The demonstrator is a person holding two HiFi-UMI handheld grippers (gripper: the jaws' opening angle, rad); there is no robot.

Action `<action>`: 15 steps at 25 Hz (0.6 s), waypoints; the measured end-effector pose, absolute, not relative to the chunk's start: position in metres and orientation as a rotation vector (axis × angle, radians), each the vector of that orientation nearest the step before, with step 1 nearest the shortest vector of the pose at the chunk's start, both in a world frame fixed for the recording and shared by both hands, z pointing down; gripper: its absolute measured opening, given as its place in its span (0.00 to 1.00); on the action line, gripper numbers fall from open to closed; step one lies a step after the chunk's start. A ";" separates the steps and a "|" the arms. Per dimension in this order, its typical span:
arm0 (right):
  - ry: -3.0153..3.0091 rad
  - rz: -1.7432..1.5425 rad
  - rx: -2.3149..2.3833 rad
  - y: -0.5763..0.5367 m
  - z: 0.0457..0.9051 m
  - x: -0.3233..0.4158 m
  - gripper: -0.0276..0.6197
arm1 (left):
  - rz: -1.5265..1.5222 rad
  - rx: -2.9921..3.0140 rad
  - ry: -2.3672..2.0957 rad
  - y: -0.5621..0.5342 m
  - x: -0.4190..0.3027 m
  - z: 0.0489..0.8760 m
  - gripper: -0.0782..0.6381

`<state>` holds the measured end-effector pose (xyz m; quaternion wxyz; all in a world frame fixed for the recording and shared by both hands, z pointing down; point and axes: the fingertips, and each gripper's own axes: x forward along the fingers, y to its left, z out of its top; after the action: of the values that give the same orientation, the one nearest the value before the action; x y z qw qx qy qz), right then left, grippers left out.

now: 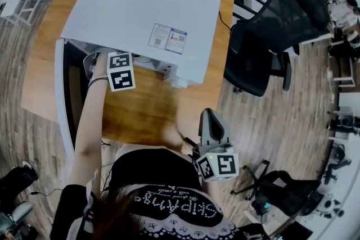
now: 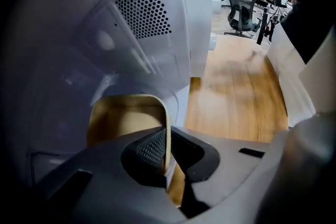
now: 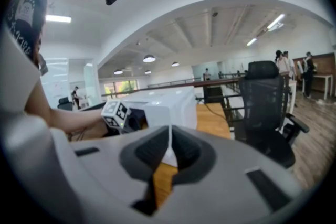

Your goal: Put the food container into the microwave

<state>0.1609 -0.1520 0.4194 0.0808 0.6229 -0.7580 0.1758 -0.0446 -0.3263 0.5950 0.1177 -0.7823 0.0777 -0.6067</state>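
The left gripper [image 2: 168, 147] reaches into the open front of the white microwave [image 1: 140, 8]. Its jaws pinch the thin right-hand wall of the tan food container [image 2: 123, 118], one pad inside the rim and one outside. The rest of the container spreads out ahead and to the left of the jaws, already within the microwave's grey cavity. Whether its base rests on the cavity floor cannot be told. Only the container's plain tan inner walls show, and what it holds cannot be made out. Above and beyond the jaws is the cavity wall with a patch of small vent holes [image 2: 143, 7]. To the right of the jaws, outside the opening, lies the wooden counter [image 2: 236, 97]. The microwave door [image 1: 59, 81] hangs open on the far left of these jaws. The right gripper [image 3: 169, 150] is held low near the person's body, well apart from the microwave, its jaws pressed together with nothing between them. Past those jaws stand the microwave and, to its right, a black office chair [image 3: 265, 107].
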 end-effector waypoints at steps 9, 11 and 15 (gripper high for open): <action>-2.260 0.543 1.857 -0.155 0.424 0.160 0.10 | -1.705 -2.301 0.264 -0.331 -0.038 0.596 0.17; -2.259 0.545 1.856 -0.155 0.425 0.160 0.10 | -1.700 -2.299 0.265 -0.332 -0.037 0.597 0.17; -2.258 0.545 1.854 -0.155 0.426 0.159 0.10 | -1.691 -2.286 0.277 -0.333 -0.036 0.597 0.17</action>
<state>0.1595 -0.1552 0.4255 0.0846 0.6216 -0.7570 0.1827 -0.0362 -0.3330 0.5968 0.1417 -0.7921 0.0958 -0.5860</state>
